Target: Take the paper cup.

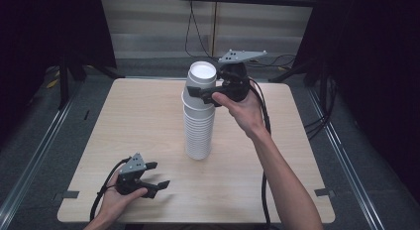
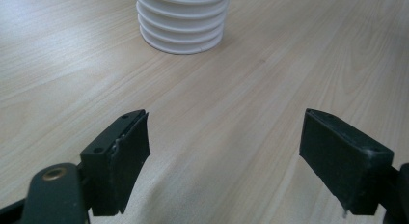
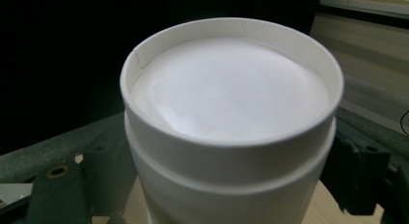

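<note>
The right gripper (image 1: 204, 94) clamps its jaws on the top cup (image 1: 202, 81) of the inverted paper-cup stack (image 1: 199, 126) mid-bench (image 1: 148, 121) — lifting askew could drag several cups or topple it. The left gripper (image 1: 157, 176) rests near-left, jaws wide, empty.

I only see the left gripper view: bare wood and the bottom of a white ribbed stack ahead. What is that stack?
Observer: A tall stack of upturned white paper cups, standing near the middle of the table.
Operator: Where is the right gripper?
Observer: The right gripper is at the top of the stack, its jaws closed on either side of the top cup.
Operator: Which way up is that cup?
Observer: Base up. The right gripper view shows its recessed bottom facing the camera.
</note>
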Available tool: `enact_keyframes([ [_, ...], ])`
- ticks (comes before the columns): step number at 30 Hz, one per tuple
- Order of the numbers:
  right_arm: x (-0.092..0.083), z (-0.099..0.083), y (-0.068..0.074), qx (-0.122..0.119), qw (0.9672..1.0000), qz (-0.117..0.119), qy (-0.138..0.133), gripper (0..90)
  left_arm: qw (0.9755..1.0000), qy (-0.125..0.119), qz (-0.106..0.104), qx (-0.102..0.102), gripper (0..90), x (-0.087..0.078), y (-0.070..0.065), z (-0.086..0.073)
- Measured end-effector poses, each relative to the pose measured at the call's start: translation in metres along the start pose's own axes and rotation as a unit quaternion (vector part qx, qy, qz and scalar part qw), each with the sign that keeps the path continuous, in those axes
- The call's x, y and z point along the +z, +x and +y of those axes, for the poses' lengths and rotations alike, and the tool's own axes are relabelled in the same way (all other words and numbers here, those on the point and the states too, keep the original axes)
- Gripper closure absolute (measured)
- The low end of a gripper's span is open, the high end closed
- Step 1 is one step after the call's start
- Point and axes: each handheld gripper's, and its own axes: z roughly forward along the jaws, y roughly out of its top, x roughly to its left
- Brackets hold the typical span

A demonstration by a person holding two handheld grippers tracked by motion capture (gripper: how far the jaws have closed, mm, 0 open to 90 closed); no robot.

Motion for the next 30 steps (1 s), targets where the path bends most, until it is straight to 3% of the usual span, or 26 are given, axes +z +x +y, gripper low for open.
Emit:
enact_keyframes([
  [9,-0.012,0.009,0.002,-0.001,0.9989,0.004,-0.047,18.5,1.0000,0.003,-0.002,0.001,17.7,0.001,0.000,0.000],
  [18,-0.016,0.012,0.001,0.001,0.9982,0.007,-0.060,18.6,1.0000,0.002,-0.001,0.001,17.7,0.001,0.000,0.000],
  [30,-0.031,0.015,0.000,0.010,0.9943,0.019,-0.104,18.8,1.0000,-0.001,0.004,-0.001,17.6,-0.001,0.002,0.000],
])
